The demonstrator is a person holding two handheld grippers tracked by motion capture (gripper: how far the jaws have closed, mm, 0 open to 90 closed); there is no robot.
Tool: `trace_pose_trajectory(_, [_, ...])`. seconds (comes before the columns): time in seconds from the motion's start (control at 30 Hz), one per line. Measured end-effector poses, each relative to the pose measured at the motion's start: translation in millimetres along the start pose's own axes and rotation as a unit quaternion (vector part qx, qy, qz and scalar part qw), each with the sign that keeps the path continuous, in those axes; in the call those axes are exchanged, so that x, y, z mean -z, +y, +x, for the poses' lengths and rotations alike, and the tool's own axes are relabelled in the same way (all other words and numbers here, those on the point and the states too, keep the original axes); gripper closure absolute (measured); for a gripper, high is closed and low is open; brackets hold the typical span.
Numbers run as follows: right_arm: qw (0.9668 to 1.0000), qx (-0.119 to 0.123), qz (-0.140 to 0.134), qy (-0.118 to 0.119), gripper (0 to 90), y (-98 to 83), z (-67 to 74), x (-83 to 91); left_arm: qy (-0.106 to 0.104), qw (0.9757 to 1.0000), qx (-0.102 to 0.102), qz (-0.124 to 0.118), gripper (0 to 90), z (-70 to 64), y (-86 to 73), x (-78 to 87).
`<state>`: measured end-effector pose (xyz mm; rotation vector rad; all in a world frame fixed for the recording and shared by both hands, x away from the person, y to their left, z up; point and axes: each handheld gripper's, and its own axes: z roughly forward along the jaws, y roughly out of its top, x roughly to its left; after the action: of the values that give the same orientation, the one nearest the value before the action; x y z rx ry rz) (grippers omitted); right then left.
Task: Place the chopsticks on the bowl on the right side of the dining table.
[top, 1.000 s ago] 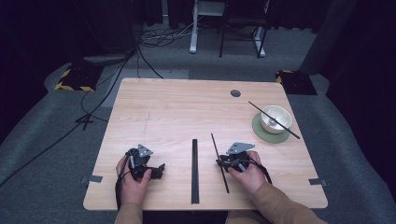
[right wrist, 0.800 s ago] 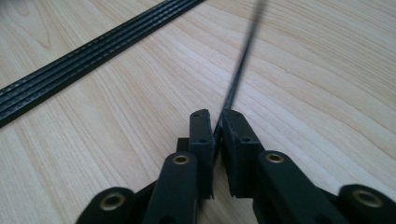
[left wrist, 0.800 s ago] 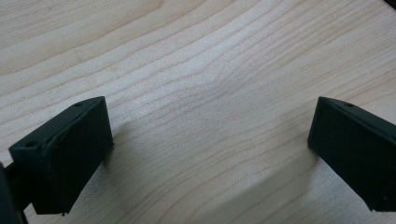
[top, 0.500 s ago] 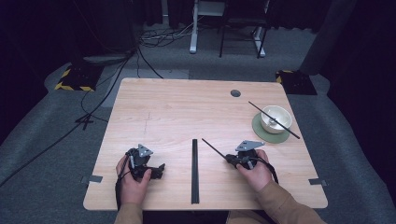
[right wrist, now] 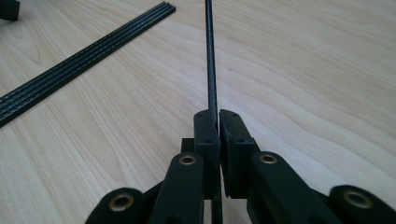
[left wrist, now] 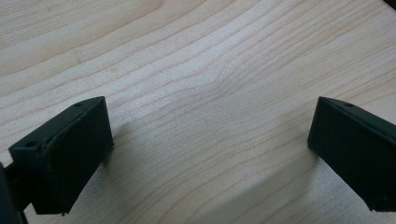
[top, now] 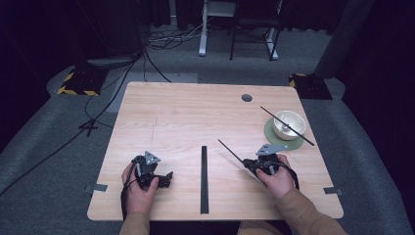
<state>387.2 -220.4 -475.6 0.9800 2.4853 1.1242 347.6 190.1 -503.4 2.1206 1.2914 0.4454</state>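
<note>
High view: right gripper (top: pixel 253 165) at 5 o'clock on table (top: pixel 186 117), jaws clamped on thin black rod (top: pixel 231 152); rod runs out toward 10 o'clock, tip above the wood. Right gripper view confirms: pads tight on rod (right wrist: pixel 211 60), black strip (right wrist: pixel 84 56) lying at its 10 o'clock. Left gripper (top: pixel 155 176) at 7 o'clock, jaws wide apart, nothing between. Second rod (top: pixel 288 126) rests across bowl (top: pixel 288 123) at 2 o'clock.
</note>
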Motion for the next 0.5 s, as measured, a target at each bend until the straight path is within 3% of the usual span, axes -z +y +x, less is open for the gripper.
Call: trace_pose_trajectory(0.5, [0.9994,0.009,-0.030,-0.011,86.7,14.8,-11.1,57.9,-0.007,0.9999,-0.008,0.001,0.2,4.0,4.8,-3.6])
